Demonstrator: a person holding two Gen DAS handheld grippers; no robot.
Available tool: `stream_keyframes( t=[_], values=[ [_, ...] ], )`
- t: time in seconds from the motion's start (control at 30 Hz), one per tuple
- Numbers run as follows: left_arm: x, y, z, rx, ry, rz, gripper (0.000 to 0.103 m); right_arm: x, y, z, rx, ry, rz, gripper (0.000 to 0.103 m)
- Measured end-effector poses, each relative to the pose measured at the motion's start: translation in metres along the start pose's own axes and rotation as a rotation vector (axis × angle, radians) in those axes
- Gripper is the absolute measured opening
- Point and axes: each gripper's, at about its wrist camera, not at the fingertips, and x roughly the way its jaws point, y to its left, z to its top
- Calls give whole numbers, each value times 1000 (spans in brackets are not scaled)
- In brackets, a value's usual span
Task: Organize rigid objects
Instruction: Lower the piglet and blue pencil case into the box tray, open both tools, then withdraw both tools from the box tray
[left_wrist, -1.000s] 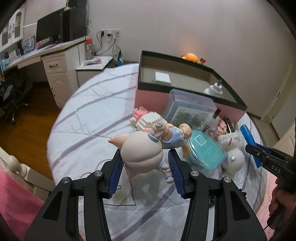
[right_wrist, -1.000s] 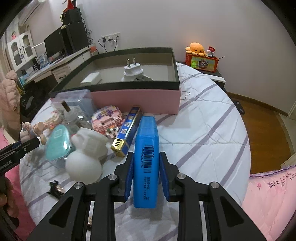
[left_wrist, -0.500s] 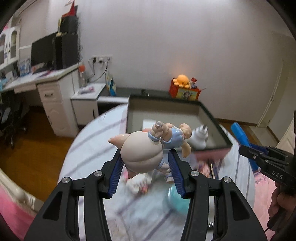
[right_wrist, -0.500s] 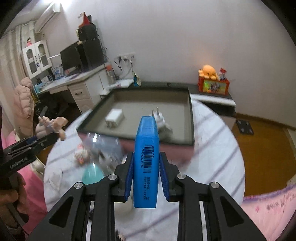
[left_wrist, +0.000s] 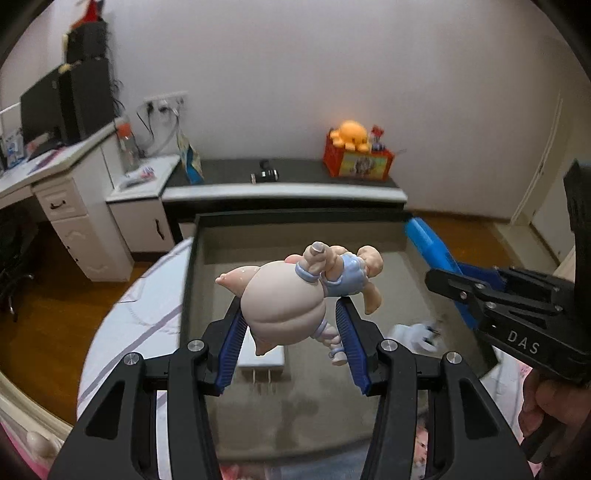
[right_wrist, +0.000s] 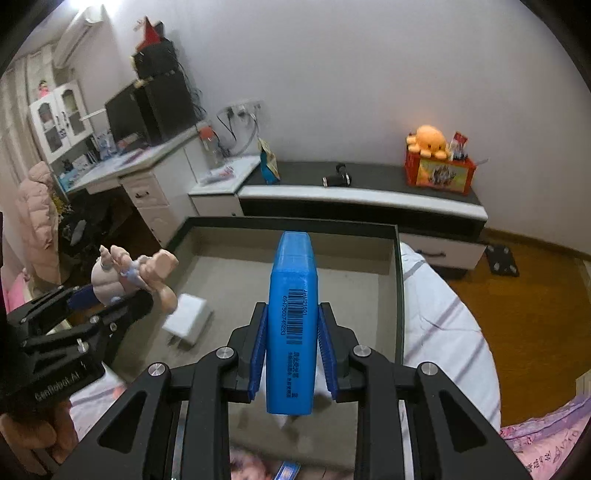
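My left gripper (left_wrist: 291, 332) is shut on a pink pig-like doll figure (left_wrist: 291, 302) with a blue outfit, held above the open box (left_wrist: 303, 221), a shallow tray with dark rim and grey floor. My right gripper (right_wrist: 291, 339) is shut on a blue rectangular case (right_wrist: 291, 317) with a barcode, also held over the box (right_wrist: 295, 223). In the left wrist view the right gripper (left_wrist: 454, 288) and blue case (left_wrist: 428, 243) are at the right. In the right wrist view the left gripper (right_wrist: 122, 306) with the doll (right_wrist: 129, 273) is at the left.
Inside the box lie a white charger block (left_wrist: 262, 356) and a white plug adapter (left_wrist: 417, 334); the block also shows in the right wrist view (right_wrist: 186, 319). The box sits on a striped round table (right_wrist: 443, 325). A low cabinet (right_wrist: 362, 195) and a desk (left_wrist: 55, 177) stand behind.
Both grippers have lifted off the table with their objects and moved forward over the open box. The cluttered table items have dropped out of view below.
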Motion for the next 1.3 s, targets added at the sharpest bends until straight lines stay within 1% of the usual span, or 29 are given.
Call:
stream_keyframes(
  t=[0.13, 0.2, 0.23, 0.27, 0.3, 0.37, 0.4, 0.43, 0.47, 0.5, 0.53, 0.67, 0.83, 0.97, 1.03, 1.17, 1.3],
  values=[
    [29, -5, 3, 23, 70, 11, 50, 36, -5, 3, -7, 79, -11, 27],
    [39, -7, 3, 35, 106, 19, 51, 46, -5, 3, -7, 105, -7, 27],
    [42, -8, 2, 38, 114, 30, 51, 49, -6, 3, -4, 114, -4, 27],
    [43, -7, 2, 42, 115, 45, 55, 52, -6, 2, -2, 123, -6, 27],
    [43, -6, 1, 44, 115, 64, 59, 54, -6, 2, -1, 127, -7, 27],
    [39, -5, 0, 39, 102, 81, 87, 56, -6, 0, 0, 134, -15, 27],
    [35, -5, 0, 39, 83, 84, 92, 58, -6, -1, 1, 136, -18, 29],
    [29, -6, -1, 44, 63, 90, 96, 57, -7, -3, 9, 137, -17, 38],
    [24, -7, -1, 53, 47, 99, 98, 56, -8, -4, 15, 134, -16, 55],
    [20, -7, -1, 59, 36, 110, 98, 55, -8, -6, 21, 129, -16, 64],
    [15, -7, -2, 62, 23, 121, 99, 53, -9, -7, 29, 119, -12, 79],
    [-10, 0, -8, 41, -33, 143, 102, 32, -7, -11, 59, 72, -3, 86],
    [-53, 8, -22, -14, -104, 151, 103, 3, -1, -20, 76, 29, -36, 88],
    [-87, 7, -38, -19, -154, 179, 103, -25, 5, -32, 102, -19, -41, 88],
    [-103, 7, -47, -21, -171, 186, 103, -42, 9, -40, 106, -44, -35, 88],
    [-132, 6, -61, -37, -200, 196, 103, -81, 21, -60, 114, -99, -49, 88],
    [-160, 7, -79, -62, -217, 193, 103, -117, 28, -82, 119, -153, -59, 88]
  ],
)
